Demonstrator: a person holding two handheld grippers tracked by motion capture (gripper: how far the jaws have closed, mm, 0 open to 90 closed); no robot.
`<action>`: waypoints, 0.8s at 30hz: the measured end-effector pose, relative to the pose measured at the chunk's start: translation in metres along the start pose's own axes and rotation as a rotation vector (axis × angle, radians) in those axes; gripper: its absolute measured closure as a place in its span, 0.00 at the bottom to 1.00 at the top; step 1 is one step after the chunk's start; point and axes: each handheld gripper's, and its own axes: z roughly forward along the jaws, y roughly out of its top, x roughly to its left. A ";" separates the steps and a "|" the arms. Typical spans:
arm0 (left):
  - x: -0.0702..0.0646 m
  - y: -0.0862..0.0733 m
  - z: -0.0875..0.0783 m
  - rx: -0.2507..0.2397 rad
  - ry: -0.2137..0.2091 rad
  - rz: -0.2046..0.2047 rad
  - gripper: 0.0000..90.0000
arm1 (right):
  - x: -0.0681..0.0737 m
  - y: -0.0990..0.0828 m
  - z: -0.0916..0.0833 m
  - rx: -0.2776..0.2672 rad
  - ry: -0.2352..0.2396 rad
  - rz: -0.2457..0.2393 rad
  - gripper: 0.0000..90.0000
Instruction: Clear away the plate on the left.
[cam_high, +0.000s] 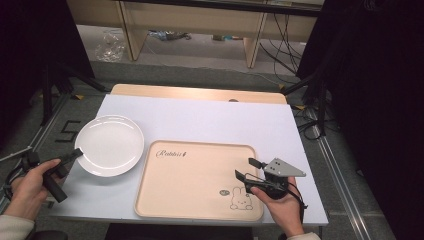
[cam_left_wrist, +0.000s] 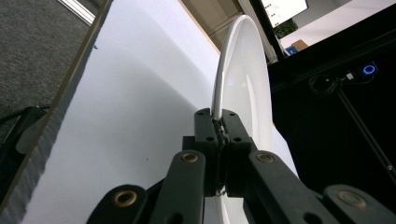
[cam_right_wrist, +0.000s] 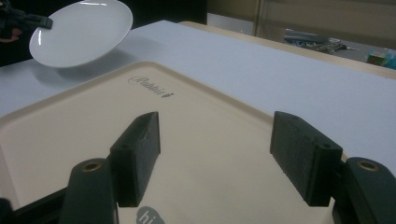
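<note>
My left hand-held gripper (cam_high: 76, 151) pinches the plain, glossy white plate (cam_high: 111, 145) at its nine o'clock rim. My right hand-held gripper (cam_high: 246, 169) hangs open over the beige tray (cam_high: 190, 181), lettered "Rabbit" at eleven o'clock.

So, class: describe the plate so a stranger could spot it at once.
Start at the white table and find the beige tray. Left of it is the plate, its rim pinched by the left gripper. It is round, plain white and glossy.

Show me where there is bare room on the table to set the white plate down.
The left gripper is shut on the white plate's rim, holding it lifted left of the tray. The tray's whole inside is bare apart from its print. The white table is free beyond the tray's far edge. Crowded: the tray's near right corner, where the open right gripper hovers.
</note>
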 end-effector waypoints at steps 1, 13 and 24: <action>-0.001 0.000 0.000 -0.003 -0.003 0.004 0.97 | 0.000 0.000 0.000 0.000 -0.001 -0.001 0.38; -0.017 -0.001 0.003 0.004 -0.063 0.039 0.97 | 0.000 -0.001 -0.002 -0.003 -0.004 0.005 0.38; -0.024 -0.003 0.005 0.003 -0.091 0.033 0.97 | 0.000 -0.001 -0.002 -0.010 -0.006 0.006 0.38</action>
